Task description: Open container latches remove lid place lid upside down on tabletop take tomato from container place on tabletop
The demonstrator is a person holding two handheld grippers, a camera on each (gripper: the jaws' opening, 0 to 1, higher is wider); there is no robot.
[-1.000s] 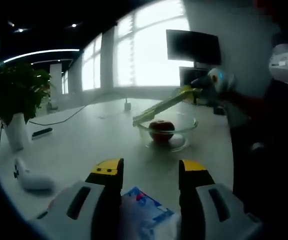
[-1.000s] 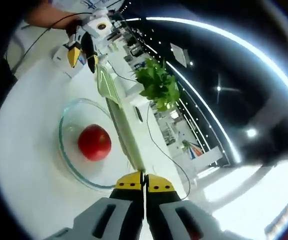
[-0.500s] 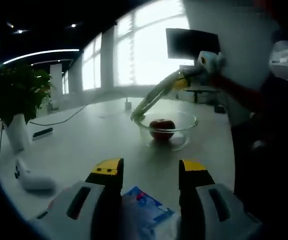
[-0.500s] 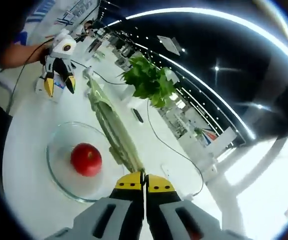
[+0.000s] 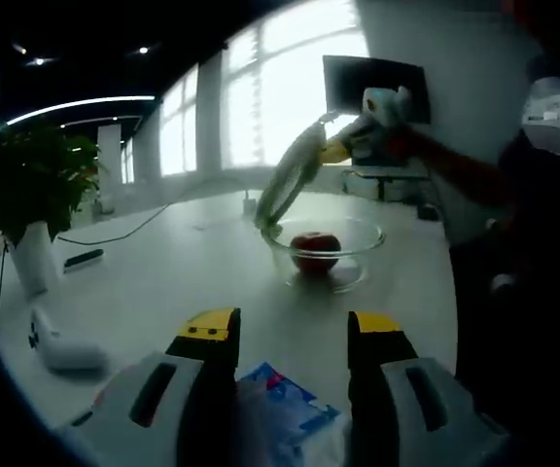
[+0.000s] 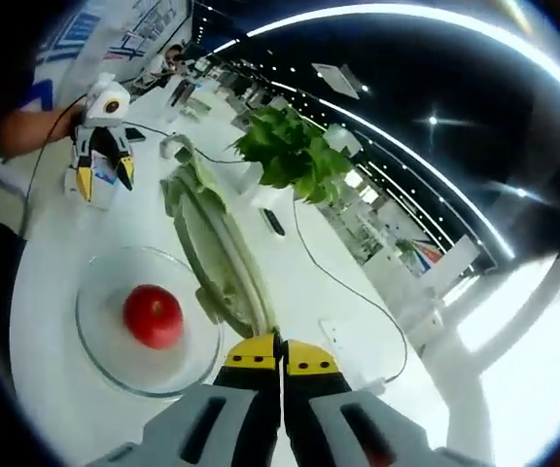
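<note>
Glass makes the bowl (image 5: 325, 255), and it sits on the white surface (image 5: 163, 282) with no lid on it. A red tomato (image 5: 314, 250) rests inside, near the middle.

The right gripper (image 6: 281, 356) has its jaws shut tight on the edge of the lid (image 6: 217, 268). The lid is clear with a green rim. It is tipped up high, almost on its edge, above the far side of the bowl. From the left gripper view, the lid (image 5: 290, 180) hangs in the air above the bowl, and the right gripper (image 5: 358, 146) holds it from the top.

The left gripper (image 5: 290, 336) waits low over the surface, well apart from the bowl. Its jaws are wide open and hold nothing. A blue and white packet (image 5: 275, 404) lies just under them. A plant (image 5: 27, 185) in a white pot stands off to the side.

I think the step now is taking the lid away and turning it over. Next, the lid needs to go upside down on a bare bit of surface beside the bowl, and the jaws need to let go gently. After that, a gripper can reach in for the tomato. It is round and smooth, so it may roll or slip.
</note>
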